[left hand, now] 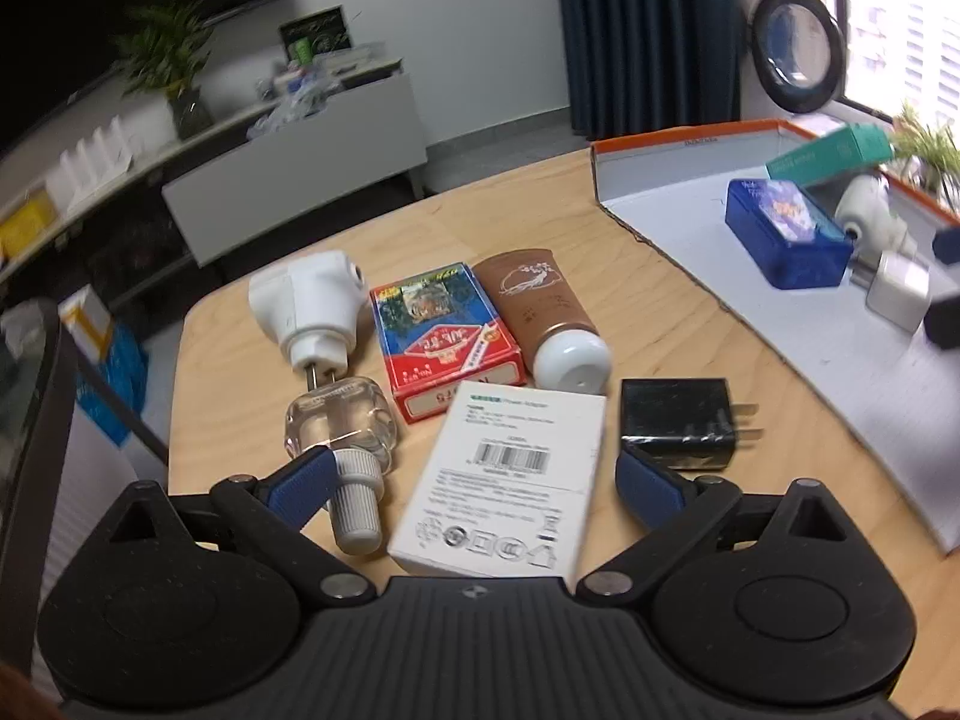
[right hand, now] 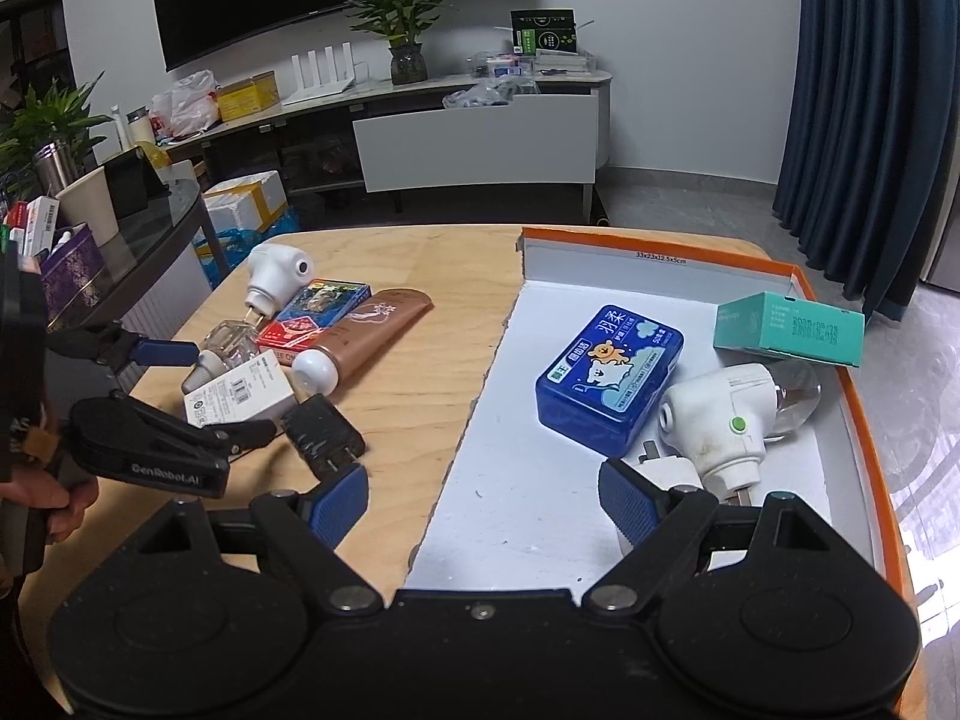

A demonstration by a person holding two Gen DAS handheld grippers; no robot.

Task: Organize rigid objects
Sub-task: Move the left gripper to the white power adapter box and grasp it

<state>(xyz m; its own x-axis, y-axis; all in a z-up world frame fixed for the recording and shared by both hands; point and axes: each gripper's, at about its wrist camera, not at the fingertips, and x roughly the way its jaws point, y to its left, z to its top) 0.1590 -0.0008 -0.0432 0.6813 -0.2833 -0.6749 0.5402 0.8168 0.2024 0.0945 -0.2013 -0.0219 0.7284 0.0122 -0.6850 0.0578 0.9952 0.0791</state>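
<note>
While a cluster of small items waits on the wooden table (left hand: 690, 324), the left gripper (left hand: 474, 480) hangs wide open over a white box (left hand: 501, 480), holding nothing. Its spread jaws straddle that box, which looks like the next pick. Around the box lie a clear bottle (left hand: 339, 426), a white plug-in device (left hand: 309, 306), a red card pack (left hand: 447, 339), a brown tube (left hand: 543, 315) and a black charger (left hand: 678, 423).

The right gripper (right hand: 483, 504) is also wide open and empty, poised at the near edge of the shallow cardboard tray (right hand: 660, 252), probably the collecting place. In the tray sit a blue tin (right hand: 609, 381), a teal box (right hand: 789, 327) and a second white plug-in device (right hand: 717, 420).

A small white object lies half hidden behind that device and the right finger; I cannot identify it. Labels are too small to read.
</note>
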